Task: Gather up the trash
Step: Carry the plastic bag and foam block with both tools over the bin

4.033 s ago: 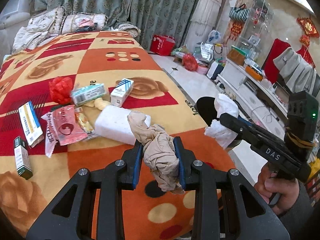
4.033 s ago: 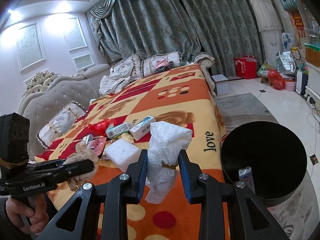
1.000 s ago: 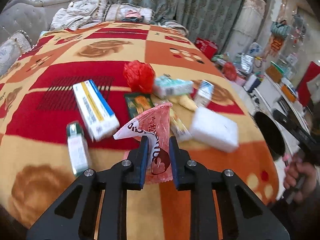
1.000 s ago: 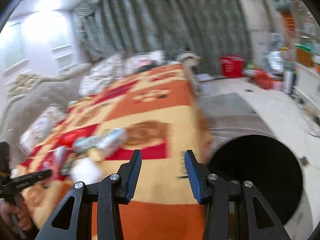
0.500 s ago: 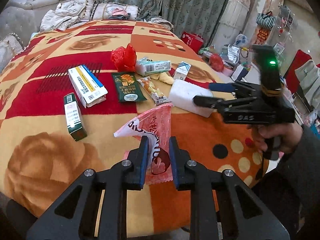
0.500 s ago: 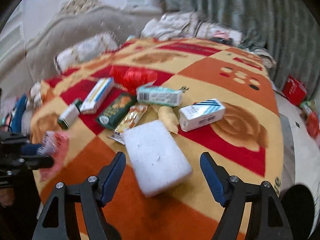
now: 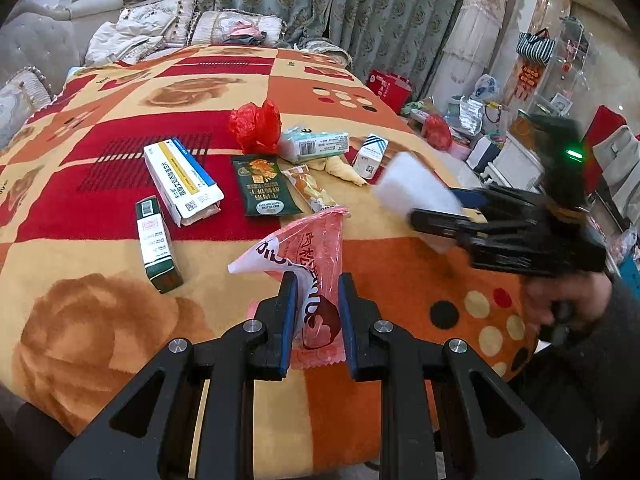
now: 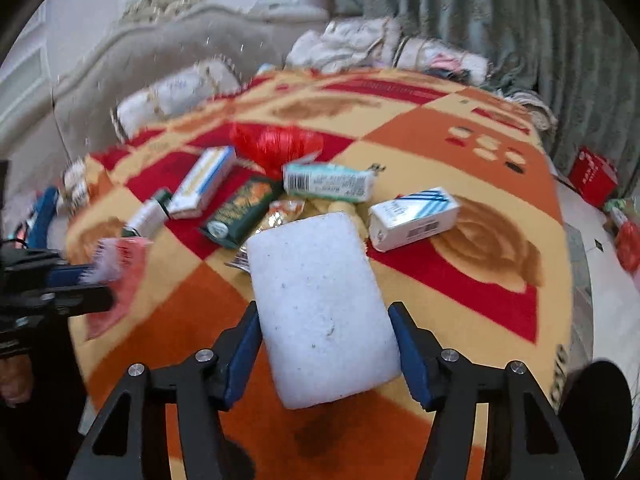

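Note:
My left gripper (image 7: 314, 280) is shut on a pink snack wrapper (image 7: 308, 248), held just above the orange and red blanket (image 7: 100, 320). It also shows at the left of the right wrist view, where the left gripper (image 8: 100, 284) and the wrapper (image 8: 128, 268) are blurred. A white foam block (image 8: 320, 300) lies lengthwise between the blue pads of my right gripper (image 8: 324, 312). Those jaws are closing and both pads touch the block's long sides. From the left wrist view, the right gripper (image 7: 436, 204) comes in from the right with the block (image 7: 408, 186) at its tips.
On the blanket lie a red plastic bag (image 7: 256, 124), a white box with blue and yellow stripes (image 7: 180, 180), a small green box (image 7: 154, 236), a dark green packet (image 7: 264, 188), a teal pack (image 7: 316, 144) and a blue-striped carton (image 8: 412, 212). A black bin (image 8: 596, 392) stands past the bed's right edge.
My right gripper swung from the black bin to the bed and reached the foam block, which now sits between narrower jaws. The left gripper keeps the pink wrapper.

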Demonstrator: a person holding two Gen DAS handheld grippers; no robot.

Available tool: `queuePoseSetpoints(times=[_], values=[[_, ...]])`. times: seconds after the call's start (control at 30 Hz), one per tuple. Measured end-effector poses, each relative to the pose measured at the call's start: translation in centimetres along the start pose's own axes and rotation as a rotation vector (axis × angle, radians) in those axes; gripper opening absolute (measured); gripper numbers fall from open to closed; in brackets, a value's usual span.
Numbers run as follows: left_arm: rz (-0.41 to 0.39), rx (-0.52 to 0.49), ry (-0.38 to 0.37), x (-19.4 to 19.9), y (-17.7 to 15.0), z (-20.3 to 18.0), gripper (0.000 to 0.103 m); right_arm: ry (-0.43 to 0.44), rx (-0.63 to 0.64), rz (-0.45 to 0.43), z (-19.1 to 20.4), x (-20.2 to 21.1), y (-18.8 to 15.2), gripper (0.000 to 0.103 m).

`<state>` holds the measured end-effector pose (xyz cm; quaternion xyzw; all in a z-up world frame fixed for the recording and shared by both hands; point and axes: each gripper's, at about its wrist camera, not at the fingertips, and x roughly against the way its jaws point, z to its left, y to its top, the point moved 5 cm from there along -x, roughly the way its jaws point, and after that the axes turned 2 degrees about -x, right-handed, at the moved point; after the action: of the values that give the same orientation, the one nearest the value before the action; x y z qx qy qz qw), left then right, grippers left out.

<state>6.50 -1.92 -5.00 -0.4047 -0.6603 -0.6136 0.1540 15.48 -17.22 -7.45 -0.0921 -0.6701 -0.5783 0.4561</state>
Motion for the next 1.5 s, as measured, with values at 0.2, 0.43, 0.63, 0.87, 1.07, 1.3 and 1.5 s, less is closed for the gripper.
queuePoseSetpoints(times=[0.2, 0.43, 0.63, 0.87, 1.07, 1.3, 1.5], values=[[-0.013, 0.014, 0.017, 0.3, 0.2, -0.2, 0.018, 0.008, -0.100, -0.106, 0.5, 4.1, -2.2, 0.061], [-0.012, 0.008, 0.038, 0.5, 0.5, -1.1, 0.018, 0.016, -0.077, -0.115, 1.1, 4.5, -2.6, 0.061], [-0.011, -0.009, 0.051, 0.5, 0.5, -1.6, 0.018, 0.025, -0.101, -0.136, 0.6, 4.7, -2.5, 0.061], [-0.010, -0.020, 0.053, 0.4, 0.5, -1.9, 0.018, 0.014, -0.106, -0.147, 0.3, 4.9, -2.4, 0.061], [-0.009, -0.032, 0.053, 0.1, 0.4, -2.2, 0.018, -0.012, -0.132, -0.162, -0.7, 5.2, -2.5, 0.061], [-0.008, -0.037, 0.053, -0.1, 0.4, -2.3, 0.018, -0.014, -0.133, -0.165, -0.8, 5.3, -2.5, 0.061], [-0.007, -0.038, 0.053, -0.1, 0.4, -2.4, 0.018, -0.020, -0.134, -0.167, -0.8, 5.4, -2.6, 0.061]])
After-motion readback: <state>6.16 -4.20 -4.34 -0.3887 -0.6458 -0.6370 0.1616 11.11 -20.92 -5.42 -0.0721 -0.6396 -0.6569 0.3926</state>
